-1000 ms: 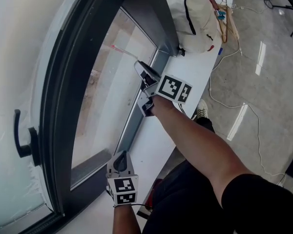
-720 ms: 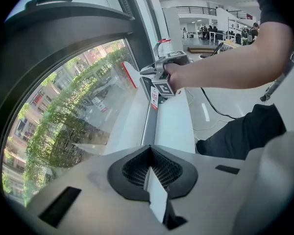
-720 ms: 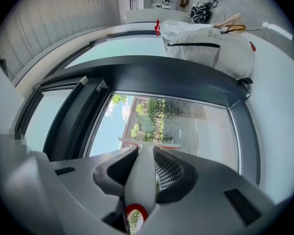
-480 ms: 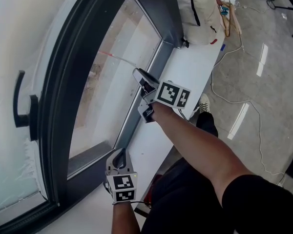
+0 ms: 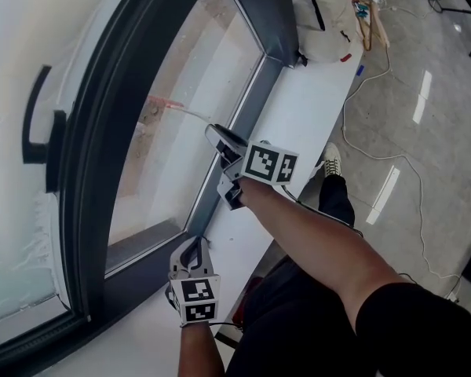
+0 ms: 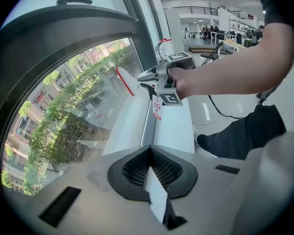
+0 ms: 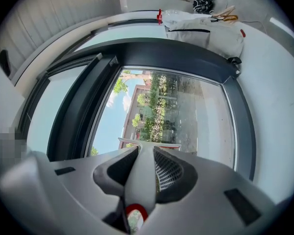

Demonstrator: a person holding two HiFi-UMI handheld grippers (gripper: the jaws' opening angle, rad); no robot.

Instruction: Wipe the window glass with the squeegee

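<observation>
Handle: a dark window handle (image 5: 34, 124) sits on the frame at the far left.
Glass: the window glass (image 5: 196, 77) fills the dark frame (image 5: 102, 171); trees and buildings show through it.
Squeegee: the squeegee (image 5: 184, 111) has a white handle and a red-edged blade. It reaches from the right gripper toward 10 o'clock, with its blade end over the glass. Whether it presses on the pane I cannot tell.
Left gripper: the left gripper (image 5: 191, 248) is low over the sill, at 7 o'clock from the right one. Its jaws are closed together with nothing between them.
Right gripper: the right gripper (image 5: 220, 141) is clamped on the squeegee's handle, which runs straight between its jaws. A red ring shows at the handle's near end.
Writing: a small tag (image 6: 157, 106) with red print hangs under the right gripper, too small to read.
Surface: the white sill surface (image 5: 310, 108) runs along the frame toward 1 o'clock.
Bag: a pale bag (image 5: 330, 14) with a dark strap lies at the surface's far end.
Floor: the glossy grey floor (image 5: 432, 132) is on the right.
</observation>
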